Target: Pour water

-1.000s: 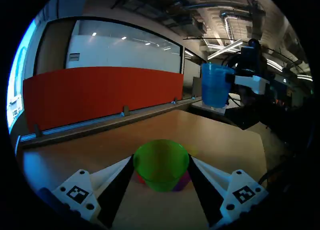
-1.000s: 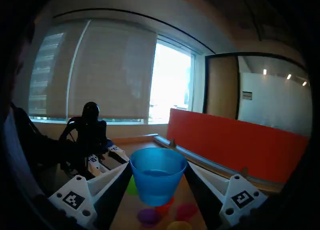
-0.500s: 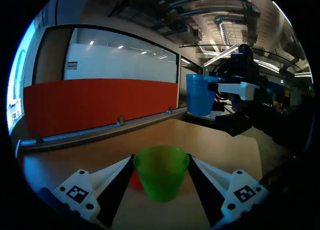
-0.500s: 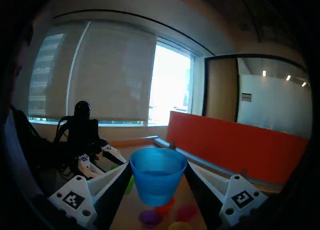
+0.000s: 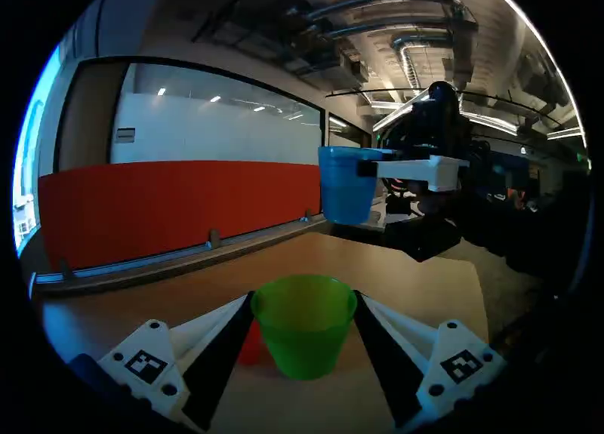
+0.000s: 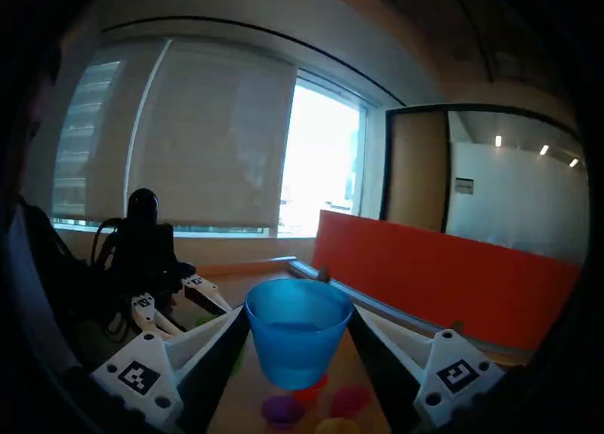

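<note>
Left gripper view: at 6 o'clock the left gripper (image 5: 302, 302) squeezes the green cup (image 5: 304, 336), a red cup (image 5: 252, 345) just behind it. Farther off, at 1 o'clock, the right gripper (image 5: 362, 164) holds the blue cup (image 5: 344, 189) tight, high over the worktop (image 5: 408, 275).

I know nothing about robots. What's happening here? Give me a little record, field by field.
Left gripper: shut on green cup, cup upright
Right gripper: shut on blue cup, upright, held above the table
Blue cup contents: water, partly full
Green cup contents: cannot tell
Pouring: not yet begun
Also on table: red cup behind green cup
</note>
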Motion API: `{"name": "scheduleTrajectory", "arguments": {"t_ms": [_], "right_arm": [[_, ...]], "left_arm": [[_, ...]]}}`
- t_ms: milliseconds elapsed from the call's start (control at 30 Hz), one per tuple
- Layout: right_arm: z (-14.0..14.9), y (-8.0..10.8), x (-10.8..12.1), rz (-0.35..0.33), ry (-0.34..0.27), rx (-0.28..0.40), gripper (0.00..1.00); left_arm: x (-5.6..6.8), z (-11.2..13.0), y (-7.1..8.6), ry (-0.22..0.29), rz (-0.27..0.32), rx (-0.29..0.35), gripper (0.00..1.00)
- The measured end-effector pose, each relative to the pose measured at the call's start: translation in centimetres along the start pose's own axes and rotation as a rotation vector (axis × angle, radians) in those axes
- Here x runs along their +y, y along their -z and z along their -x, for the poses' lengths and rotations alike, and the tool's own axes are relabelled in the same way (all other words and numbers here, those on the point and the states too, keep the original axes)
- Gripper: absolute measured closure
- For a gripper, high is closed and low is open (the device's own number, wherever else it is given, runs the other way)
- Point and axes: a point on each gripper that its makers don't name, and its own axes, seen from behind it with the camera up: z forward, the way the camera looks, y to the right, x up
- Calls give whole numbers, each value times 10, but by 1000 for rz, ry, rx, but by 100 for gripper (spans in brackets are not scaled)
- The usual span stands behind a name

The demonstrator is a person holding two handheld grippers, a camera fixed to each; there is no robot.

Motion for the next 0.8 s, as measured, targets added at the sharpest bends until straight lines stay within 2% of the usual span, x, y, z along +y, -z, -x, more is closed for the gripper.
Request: {"name": "scheduleTrajectory", "arguments": {"t_ms": [167,367,567,800], "right_arm": [[-3,0,2,2,16,-1,8],[-5,-3,1,-2,45,-4,8],[-6,-6,-2,-18,77,-4,8],[-10,-11,-1,-20,157,-4,8]], "left_arm": [[9,-2,-1,-23,19,28,10],[20,2,-4,-32,43,24,10],[27,6,-7,-15,64,24,10],[32,8,-11,-3,86,21,10]]}}
